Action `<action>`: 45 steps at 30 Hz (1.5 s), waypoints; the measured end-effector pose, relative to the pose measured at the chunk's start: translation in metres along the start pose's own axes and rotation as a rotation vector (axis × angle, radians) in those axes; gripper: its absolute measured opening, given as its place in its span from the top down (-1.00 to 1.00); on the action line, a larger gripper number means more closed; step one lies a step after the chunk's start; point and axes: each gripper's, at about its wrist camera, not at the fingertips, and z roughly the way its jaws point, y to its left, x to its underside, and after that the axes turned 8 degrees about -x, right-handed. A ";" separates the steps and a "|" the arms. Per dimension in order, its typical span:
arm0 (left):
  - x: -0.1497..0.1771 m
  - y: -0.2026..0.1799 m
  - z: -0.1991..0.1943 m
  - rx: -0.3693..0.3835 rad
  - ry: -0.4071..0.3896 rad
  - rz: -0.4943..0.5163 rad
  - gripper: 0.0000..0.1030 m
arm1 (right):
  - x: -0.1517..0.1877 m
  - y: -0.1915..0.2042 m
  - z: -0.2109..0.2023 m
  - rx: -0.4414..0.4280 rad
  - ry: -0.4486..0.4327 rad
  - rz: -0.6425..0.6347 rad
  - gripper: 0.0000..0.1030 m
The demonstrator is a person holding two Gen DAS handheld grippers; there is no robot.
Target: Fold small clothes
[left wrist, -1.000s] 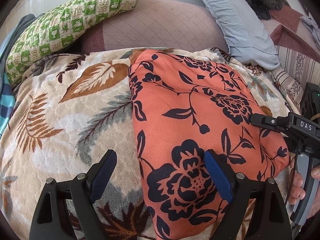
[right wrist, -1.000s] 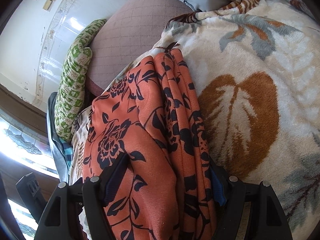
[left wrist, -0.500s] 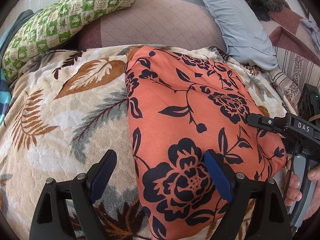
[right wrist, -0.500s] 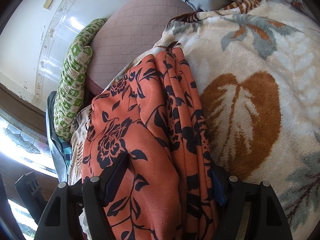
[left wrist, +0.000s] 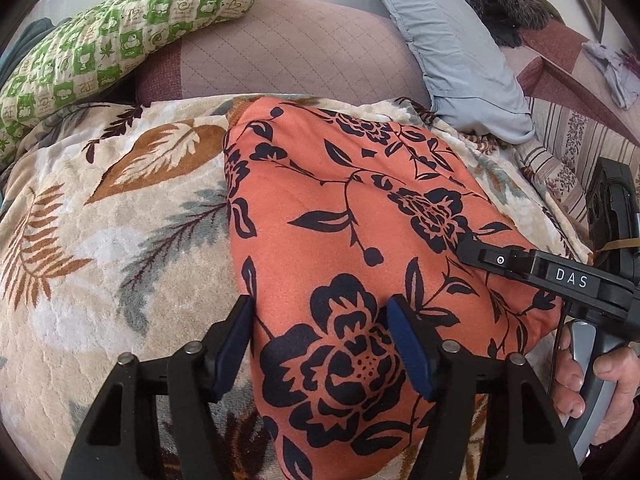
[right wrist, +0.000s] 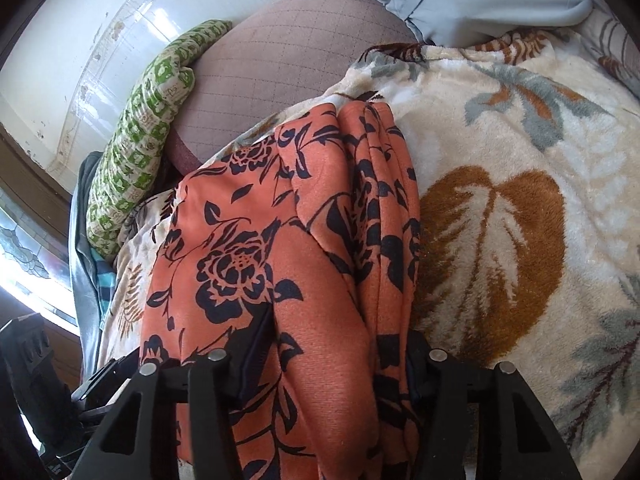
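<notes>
Both pairs of fingers have drawn closer together over the last second, the left ones most plainly, narrowing from a wide spread to a tighter gap around the cloth. That left gripper [left wrist: 320, 344] now has its blue-padded fingers [left wrist: 408, 344] set on either side of the near edge of the orange flowered garment [left wrist: 344, 216], with a gap left between the pads and the fabric bulging up through it; whether they actually pinch it cannot be told. The right gripper [right wrist: 336, 344] has its fingers pressed against a thick bundle of the same garment [right wrist: 280, 248], gripping its stacked folded layers along the right-hand edge. The garment lies folded into a compact rounded shape on the cream blanket [left wrist: 120, 240] with brown and grey leaves, which covers the bed, roughly at the middle of it. From the left wrist view the right gripper's black body, marked DAS, reaches onto the garment's right side, with the person's hand [left wrist: 600, 384] on its handle. Beyond the blanket's far edge are a green checked pillow [left wrist: 120, 36], a pinkish quilted cushion [left wrist: 288, 52] and a pale blue pillow [left wrist: 452, 48].
</notes>
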 end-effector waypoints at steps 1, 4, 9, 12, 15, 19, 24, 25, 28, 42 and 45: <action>-0.001 0.002 -0.001 0.002 -0.003 -0.004 -0.13 | 0.000 0.002 -0.001 0.006 -0.002 -0.012 0.03; -0.002 0.005 -0.003 0.009 -0.010 -0.014 0.06 | 0.000 0.006 -0.003 0.016 -0.013 -0.032 0.10; -0.002 -0.001 -0.012 -0.023 -0.036 0.009 0.24 | 0.001 0.019 -0.008 0.034 -0.033 -0.073 0.17; -0.004 0.000 -0.020 -0.030 -0.043 0.008 0.30 | 0.002 0.031 -0.017 0.017 -0.058 -0.096 0.20; -0.004 0.002 -0.032 -0.039 -0.046 0.004 0.32 | 0.005 0.045 -0.025 -0.004 -0.070 -0.128 0.22; -0.004 0.005 -0.057 -0.061 -0.069 0.014 0.34 | 0.012 0.061 -0.035 -0.048 -0.081 -0.150 0.22; 0.008 0.008 -0.092 -0.114 -0.105 0.053 0.49 | 0.026 0.077 -0.037 -0.119 -0.053 -0.141 0.22; 0.014 0.009 -0.098 -0.113 -0.104 0.058 0.55 | 0.030 0.078 -0.036 -0.135 -0.036 -0.131 0.22; 0.033 0.008 -0.111 -0.056 -0.071 0.078 0.84 | 0.049 0.081 -0.031 -0.219 0.026 -0.065 0.22; 0.046 0.097 -0.085 0.011 -0.006 -0.281 -0.39 | 0.068 0.037 -0.019 -0.119 0.111 0.139 -0.04; 0.040 0.086 -0.074 0.097 0.009 -0.272 -0.57 | 0.065 0.040 -0.013 -0.121 0.128 0.124 -0.11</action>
